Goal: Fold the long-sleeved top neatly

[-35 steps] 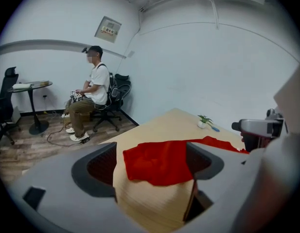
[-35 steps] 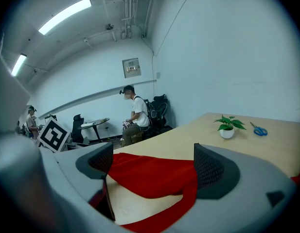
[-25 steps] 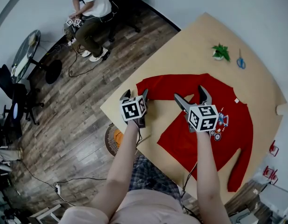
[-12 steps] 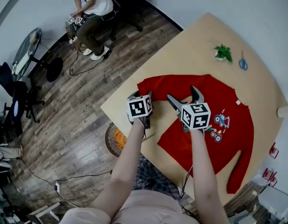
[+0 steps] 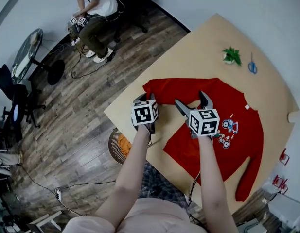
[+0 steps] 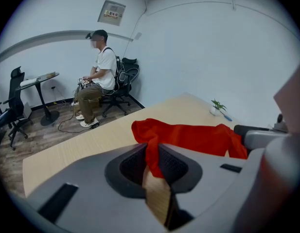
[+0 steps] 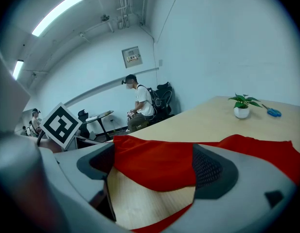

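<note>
Red cloth is what this step turns on: the long-sleeved top (image 5: 222,130) lies spread print-up on the wooden table (image 5: 198,47), well apart from the small potted plant (image 5: 231,55) and on the person's side of it, with one sleeve (image 5: 162,87) stretched out away from the plant towards the table edge. The left gripper (image 6: 152,152) sits at the cuff end of that sleeve, the part of the garment farthest from the plant; its jaws have just been closing and pinch a fold of the red fabric between their pads. The right gripper (image 7: 154,166), nearer the plant along the same sleeve, has its jaws spread wide, straddling the cloth where it rests on the table without pressing it. I judge this to be the first fold, taking up the sleeve to bring it across the body. Next the right jaws need to close on the sleeve, then both hands should lift together and carry it in over the chest, keeping the cloth taut so it lands flat
</note>
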The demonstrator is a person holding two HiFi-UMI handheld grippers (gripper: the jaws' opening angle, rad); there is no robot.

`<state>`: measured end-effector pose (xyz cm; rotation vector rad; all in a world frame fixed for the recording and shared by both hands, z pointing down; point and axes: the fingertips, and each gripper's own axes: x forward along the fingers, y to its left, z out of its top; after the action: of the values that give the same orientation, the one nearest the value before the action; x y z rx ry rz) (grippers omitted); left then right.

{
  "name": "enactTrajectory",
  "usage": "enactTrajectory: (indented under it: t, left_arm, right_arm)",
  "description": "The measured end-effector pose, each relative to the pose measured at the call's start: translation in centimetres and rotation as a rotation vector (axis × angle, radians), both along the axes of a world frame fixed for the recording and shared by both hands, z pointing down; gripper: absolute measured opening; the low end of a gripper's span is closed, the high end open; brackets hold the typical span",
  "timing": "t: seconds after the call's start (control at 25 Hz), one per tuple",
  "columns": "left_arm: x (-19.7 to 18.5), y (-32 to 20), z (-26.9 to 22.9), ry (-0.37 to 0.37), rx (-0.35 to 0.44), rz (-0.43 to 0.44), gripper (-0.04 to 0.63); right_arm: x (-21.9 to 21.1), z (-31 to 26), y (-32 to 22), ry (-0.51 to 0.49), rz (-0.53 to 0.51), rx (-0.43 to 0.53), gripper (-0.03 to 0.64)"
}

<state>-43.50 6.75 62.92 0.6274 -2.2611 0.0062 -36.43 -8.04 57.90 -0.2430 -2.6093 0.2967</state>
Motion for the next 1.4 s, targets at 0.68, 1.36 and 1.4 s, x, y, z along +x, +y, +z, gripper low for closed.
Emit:
enactTrajectory:
  t: [0.68,1.36,1.4]
  left_arm:
    - [0.2,-11.0,-13.0,-0.245,0.161,0.234,0.055]
    - [15.4,-31.2,-15.6,-0.285,0.276,0.707,0.055]
    - [16.8,-32.3,-15.5,-0.285,0.282,0.741,0.055]
  right_arm:
    - [6.9,-3.5,-10.8,-0.048,0.339,0.023,0.483]
    - [24.9,-4.3,-23.1,-0.032,0.764,0.033,0.479]
    - [26.1,-4.2,-23.6,-0.029,0.787,0.030,0.479]
